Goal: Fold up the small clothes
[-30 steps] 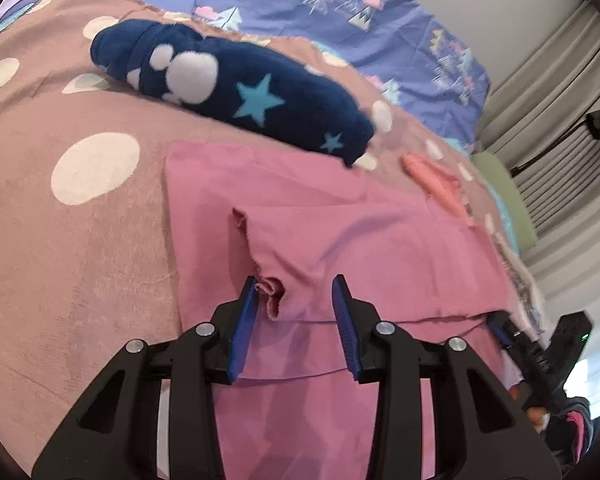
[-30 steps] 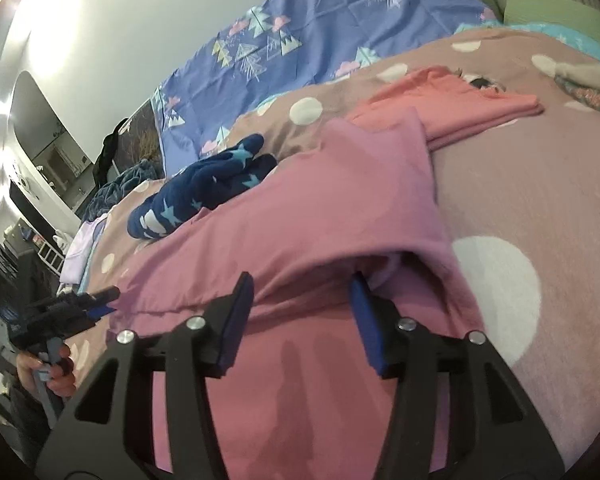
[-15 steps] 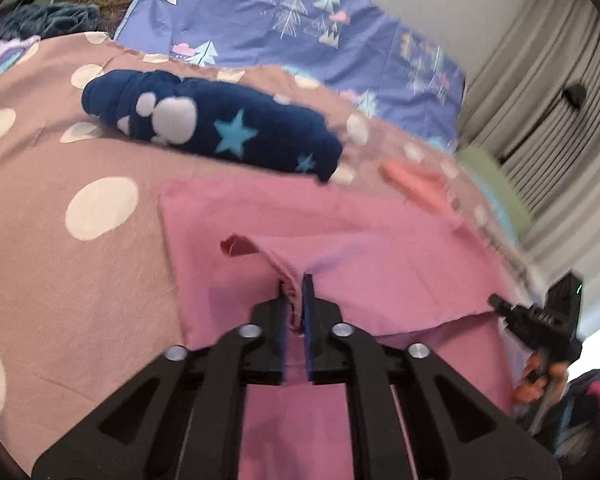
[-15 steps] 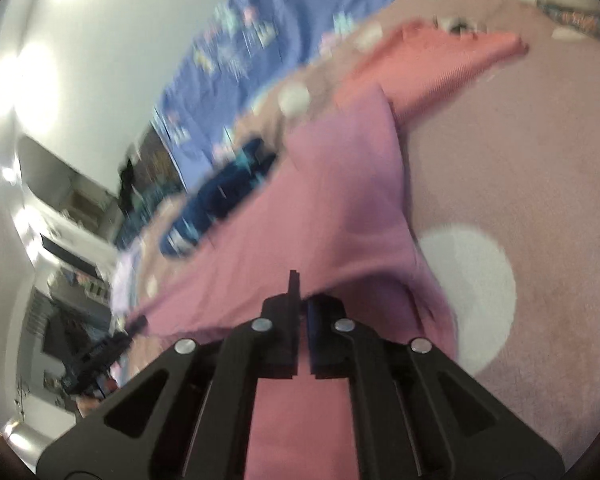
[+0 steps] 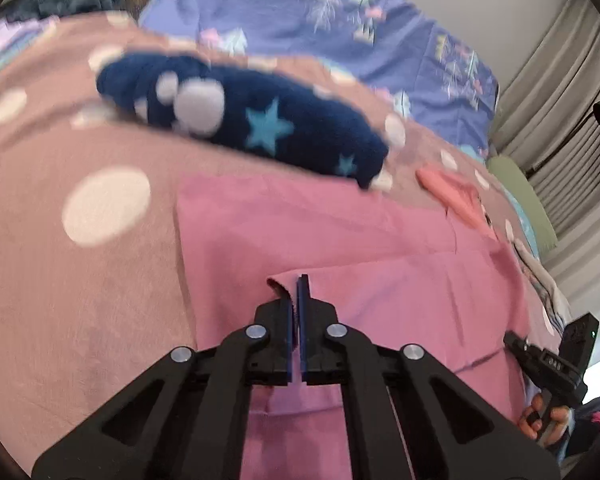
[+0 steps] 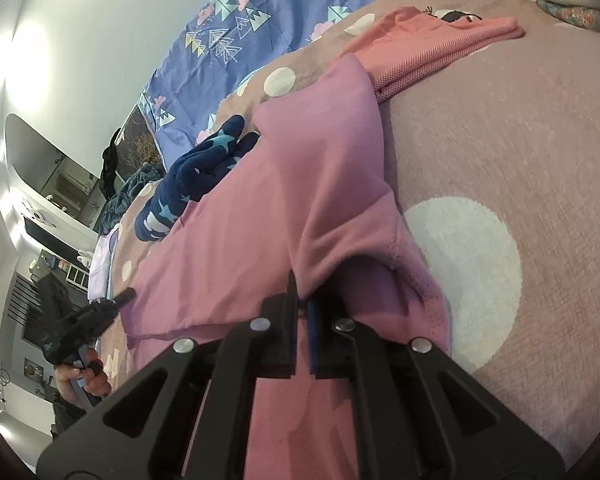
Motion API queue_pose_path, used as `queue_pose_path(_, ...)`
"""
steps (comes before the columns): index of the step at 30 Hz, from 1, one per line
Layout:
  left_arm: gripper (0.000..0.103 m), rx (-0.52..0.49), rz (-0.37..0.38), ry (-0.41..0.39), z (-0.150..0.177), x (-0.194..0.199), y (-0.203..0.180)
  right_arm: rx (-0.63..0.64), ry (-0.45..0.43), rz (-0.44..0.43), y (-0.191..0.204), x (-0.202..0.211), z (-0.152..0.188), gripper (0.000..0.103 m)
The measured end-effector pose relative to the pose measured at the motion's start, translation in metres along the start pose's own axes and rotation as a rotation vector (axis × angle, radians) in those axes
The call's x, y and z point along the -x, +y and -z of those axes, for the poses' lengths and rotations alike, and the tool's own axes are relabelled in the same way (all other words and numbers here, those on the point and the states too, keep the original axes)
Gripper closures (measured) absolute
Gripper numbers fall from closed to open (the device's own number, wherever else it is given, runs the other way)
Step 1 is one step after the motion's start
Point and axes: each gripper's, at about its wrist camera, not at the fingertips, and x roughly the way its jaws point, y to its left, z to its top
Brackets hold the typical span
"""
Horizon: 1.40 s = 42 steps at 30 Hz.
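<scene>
We've got both grippers pinched on the pink cotton garment (image 5: 340, 232) that's spread flat on the mauve bedspread with white polka dots (image 5: 80, 280). Our left gripper (image 5: 297, 292) has its blue-padded fingers clamped on a folded edge, and our right gripper (image 6: 302, 300) is closed tight on a raised fold at the other side. Just beyond the pink piece lies a navy fleece item with light blue stars (image 5: 260, 128), and a folded coral knit garment (image 6: 428, 48) sits near the far corner.

navy star fleece (image 5: 260, 128) blurred; pink garment (image 5: 380, 248) cut off below.
</scene>
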Motion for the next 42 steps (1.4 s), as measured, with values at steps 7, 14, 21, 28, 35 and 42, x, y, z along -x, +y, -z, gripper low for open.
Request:
queue_pose_path(7,0.101,-0.097,-0.073,-0.119,-0.004,0.018,-0.008,0.005,-0.011,-0.007,-0.001,0.0,0.001,0.096)
queue_pose_path(14,0.101,-0.051,-0.296,-0.077,0.009,-0.007,0.022,0.03,-0.019,-0.021,0.003,0.0,0.002,0.085)
queue_pose_path(21,0.094,-0.124,-0.031,-0.126,0.003,0.019,-0.043,0.101,-0.036,0.008,0.014,0.0,0.004,0.077)
queue_pose_path(28,0.077,-0.319,-0.166,0.018,0.045,-0.051,-0.088,0.147,0.008,0.086,0.026,0.013,0.004,0.076)
queue_pose_path(35,0.077,-0.277,-0.118,0.018,0.042,-0.054,-0.078,0.222,-0.179,0.101,0.051,0.078,-0.038,0.075)
queue_pose_path(42,0.076,-0.289,-0.128,0.014,0.045,-0.054,-0.078,0.14,-0.02,0.323,0.019,-0.012,-0.13,0.075)
